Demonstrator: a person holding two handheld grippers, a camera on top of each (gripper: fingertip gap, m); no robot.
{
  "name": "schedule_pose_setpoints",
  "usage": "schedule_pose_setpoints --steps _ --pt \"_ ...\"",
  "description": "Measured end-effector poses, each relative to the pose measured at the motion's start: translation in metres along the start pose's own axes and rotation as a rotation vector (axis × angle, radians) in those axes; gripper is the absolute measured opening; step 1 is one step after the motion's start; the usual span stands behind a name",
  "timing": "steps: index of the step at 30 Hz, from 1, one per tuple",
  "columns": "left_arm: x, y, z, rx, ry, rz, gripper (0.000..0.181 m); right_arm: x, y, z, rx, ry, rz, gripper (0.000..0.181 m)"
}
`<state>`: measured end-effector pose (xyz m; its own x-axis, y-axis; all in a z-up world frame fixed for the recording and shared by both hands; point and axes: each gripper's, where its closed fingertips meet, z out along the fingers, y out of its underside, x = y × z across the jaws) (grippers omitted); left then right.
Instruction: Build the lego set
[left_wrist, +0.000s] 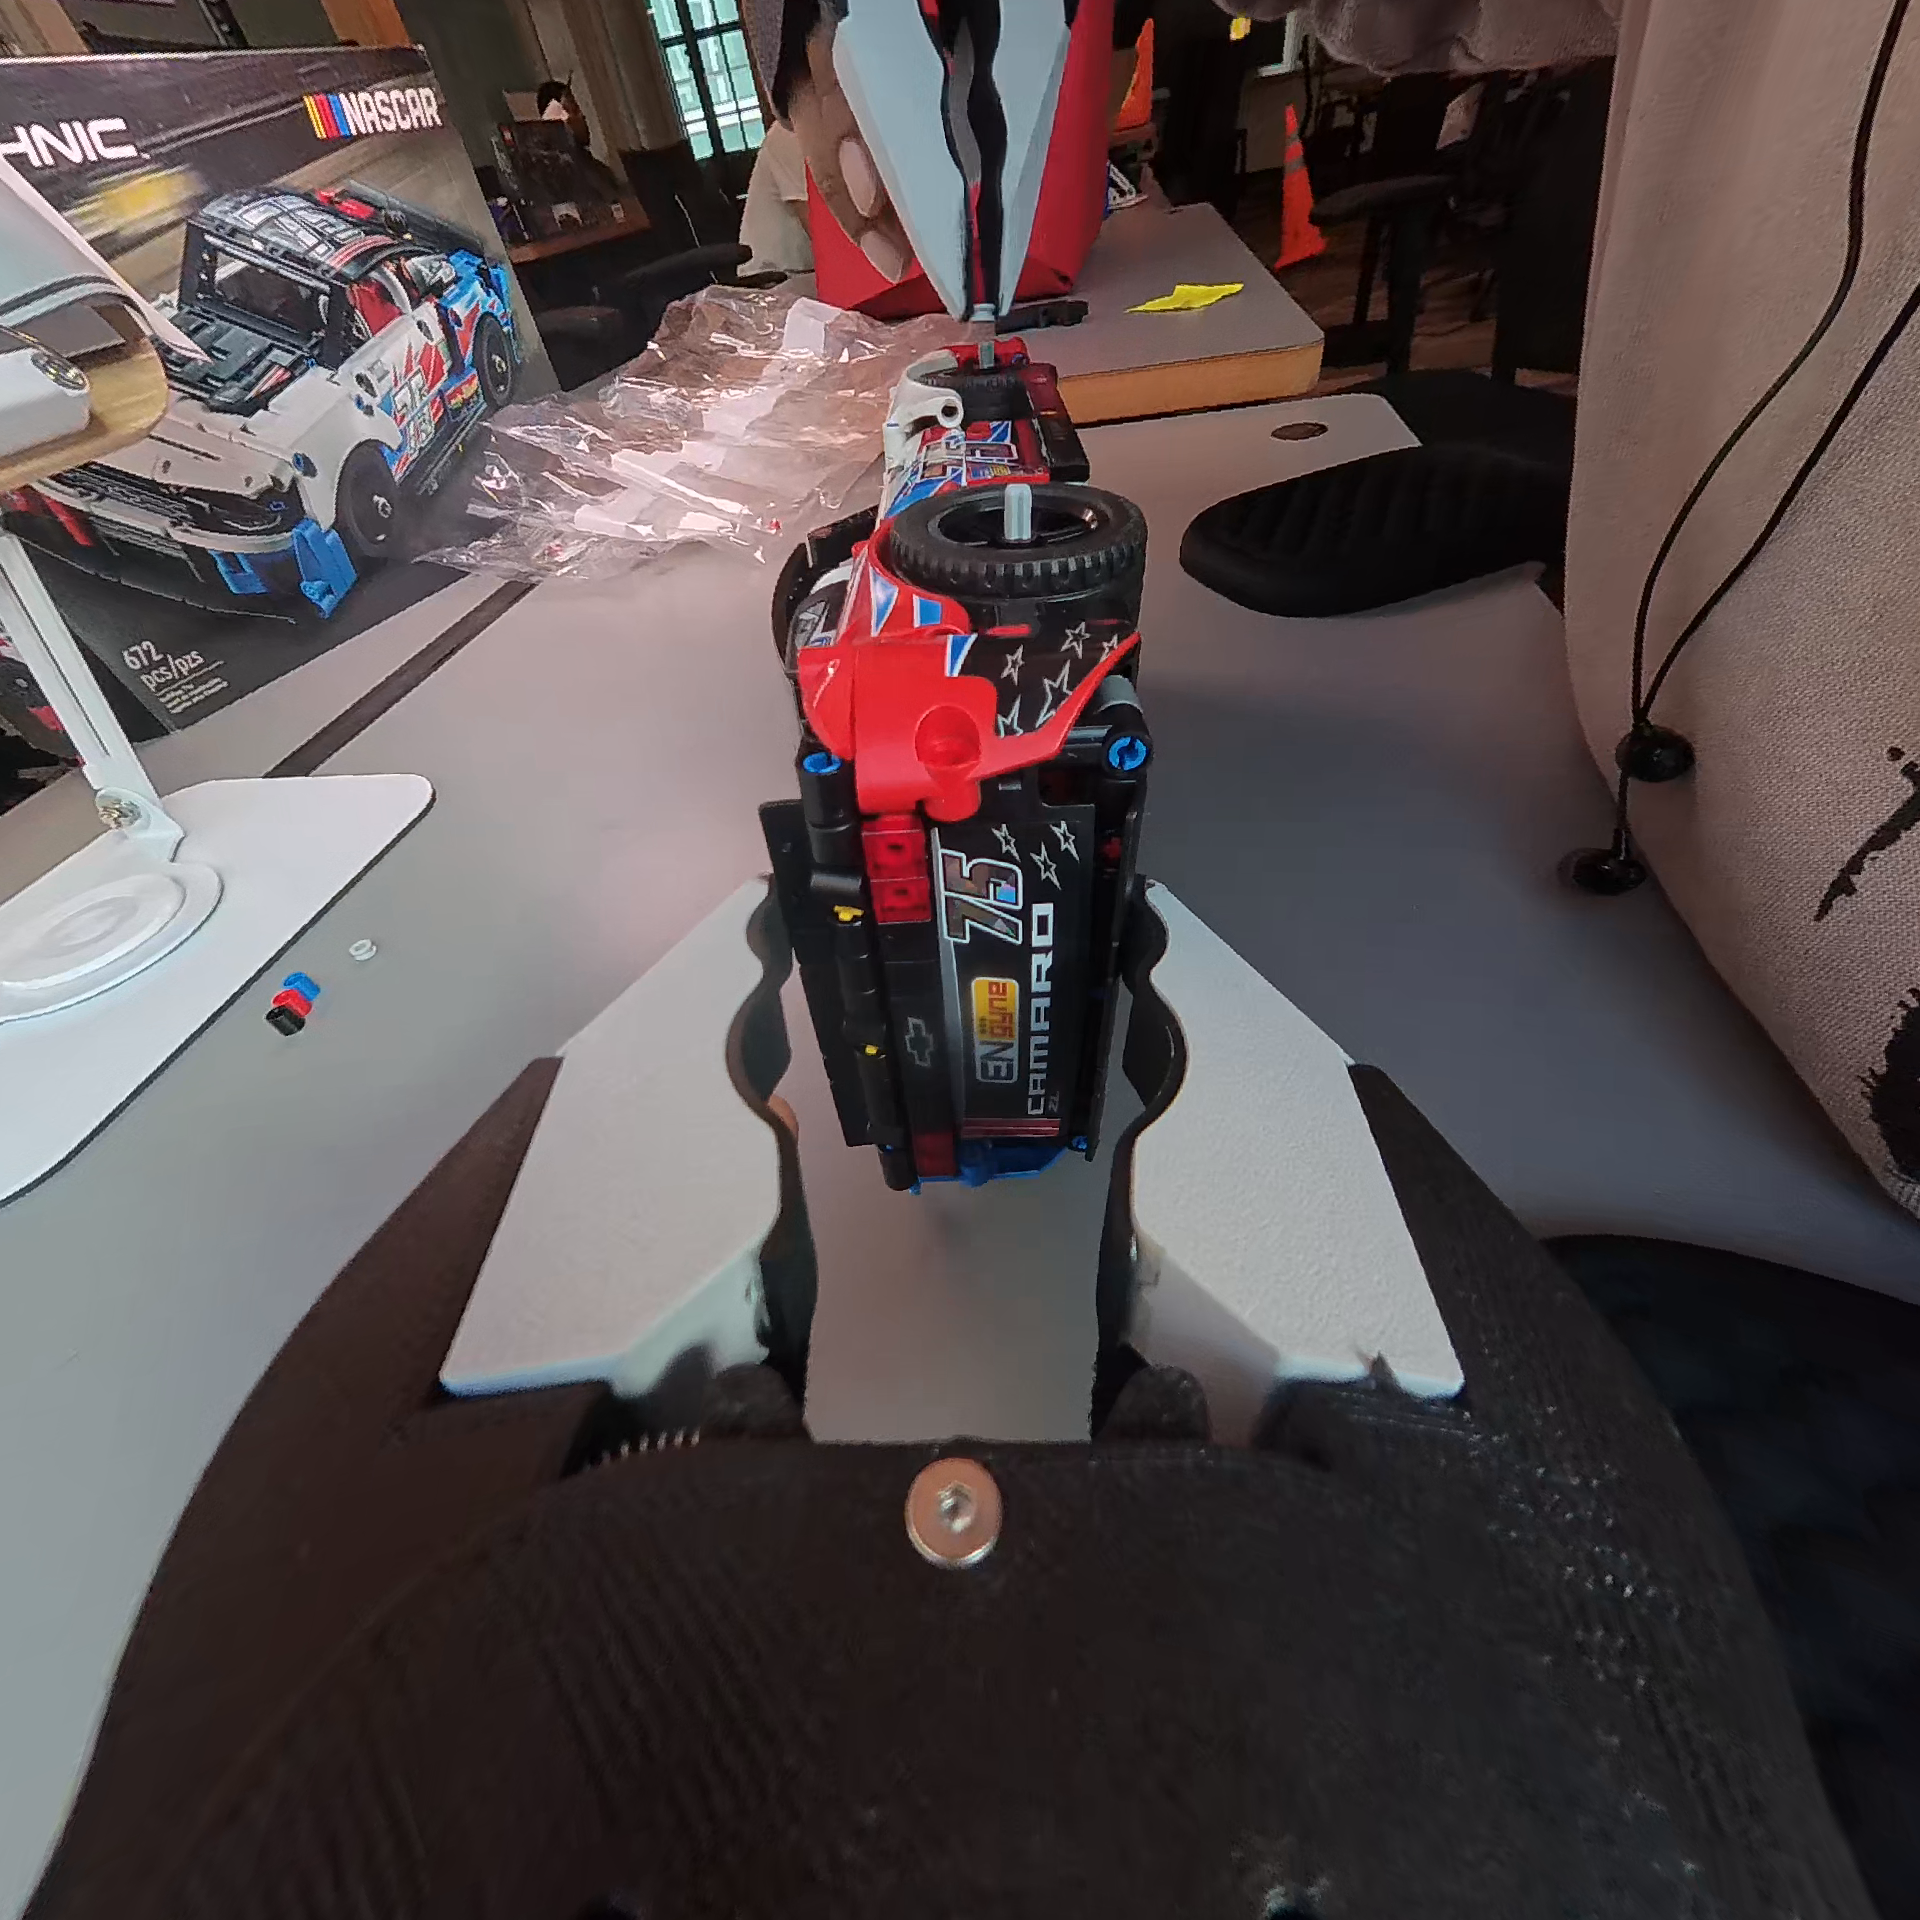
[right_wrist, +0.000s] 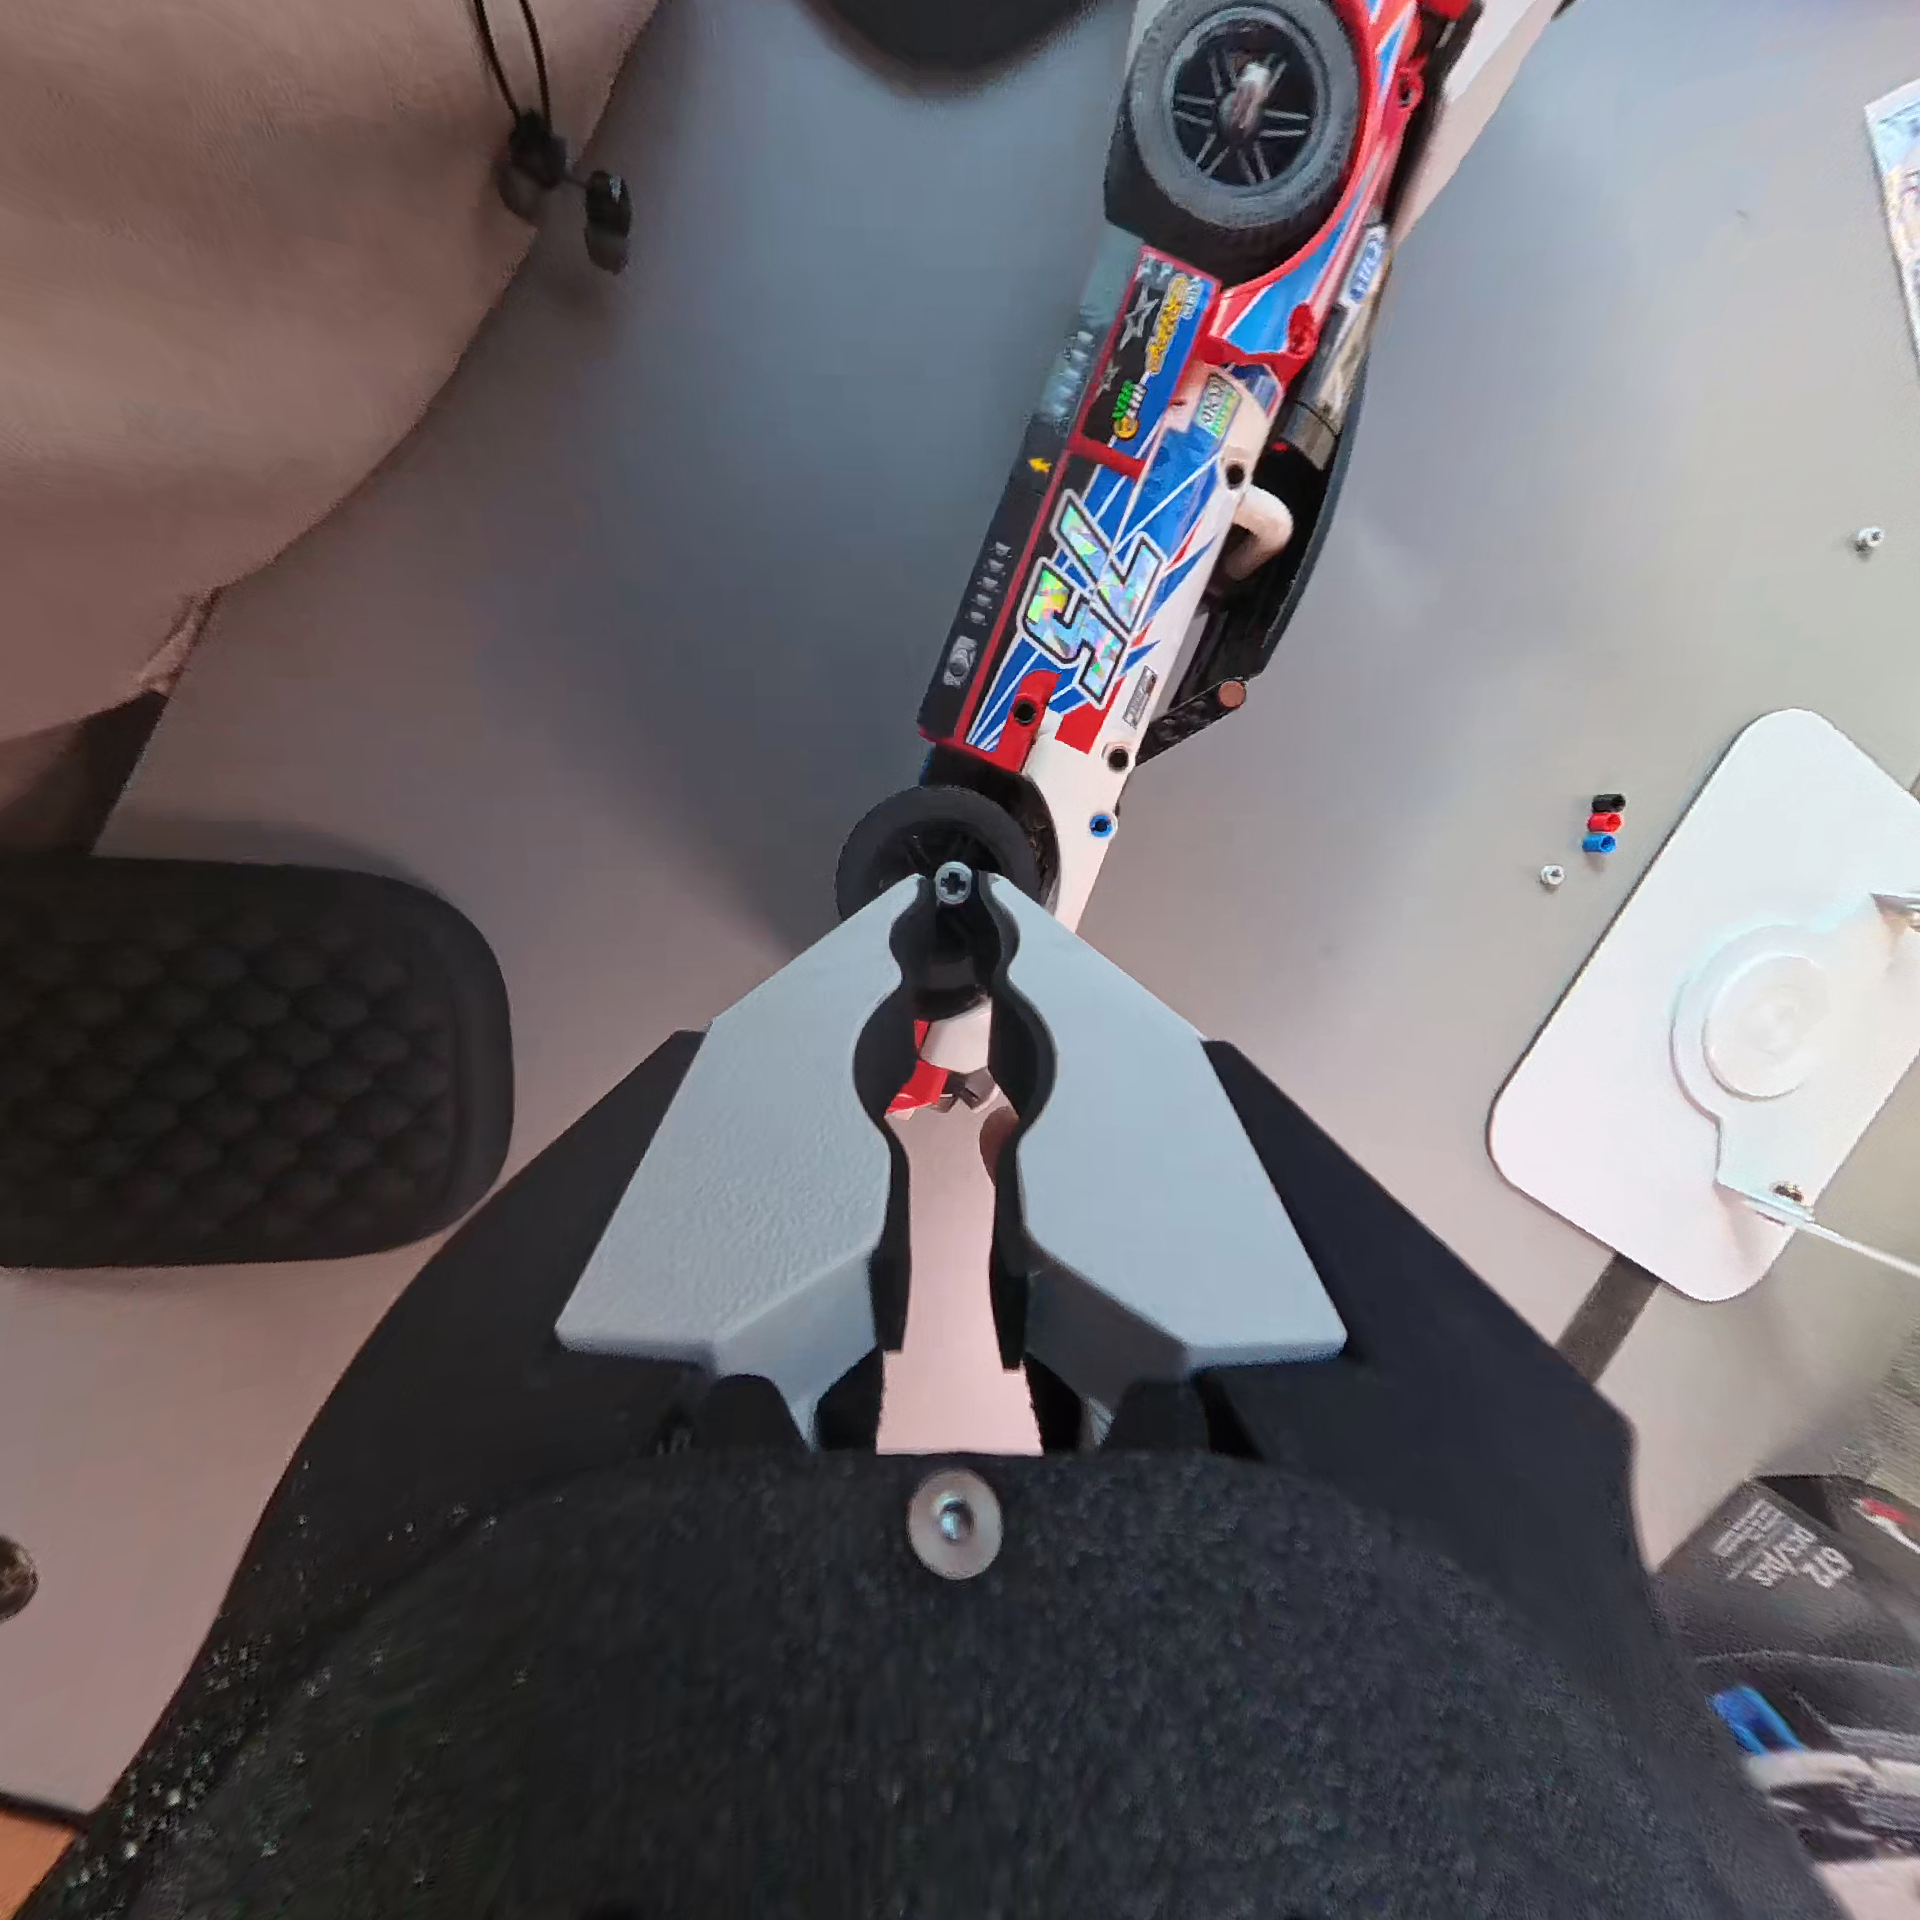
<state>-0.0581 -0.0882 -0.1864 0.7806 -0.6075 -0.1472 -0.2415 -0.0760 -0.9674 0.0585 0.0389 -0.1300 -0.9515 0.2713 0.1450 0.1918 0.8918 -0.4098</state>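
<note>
while the left gripper (left_wrist: 951, 1023) clamped the lego car (left_wrist: 966, 831) by its rear end, on its side above the table (left_wrist: 520, 727), wheels faced up, probably for access. right view: right gripper (right_wrist: 953, 894) pinched the front wheel's axle (right_wrist: 953, 883), seemingly seating it.

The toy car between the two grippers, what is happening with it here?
A person is building a lego car with two handheld grippers. The left gripper holds the car's rear end on its side, wheels facing up. The right gripper comes from above and is closed on the grey axle at the far wheel, apparently pushing that wheel on. The nearer wheel is already mounted. A few small spare pieces lie on the grey table, beside the set's box.
</note>
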Motion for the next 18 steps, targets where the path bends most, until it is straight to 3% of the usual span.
schedule_pose_setpoints --steps 7,13,18 --pt "-0.003 0.001 0.000 -0.016 0.003 -0.030 0.062 0.010 0.023 -0.014 0.277 0.054 0.310 0.004" --pt "-0.012 0.003 0.001 -0.012 0.013 -0.125 0.065 0.013 0.044 -0.008 0.373 0.079 0.422 0.004" --pt "-0.015 0.004 0.002 -0.004 0.020 -0.168 0.067 0.015 0.045 -0.007 0.427 0.062 0.455 0.004"
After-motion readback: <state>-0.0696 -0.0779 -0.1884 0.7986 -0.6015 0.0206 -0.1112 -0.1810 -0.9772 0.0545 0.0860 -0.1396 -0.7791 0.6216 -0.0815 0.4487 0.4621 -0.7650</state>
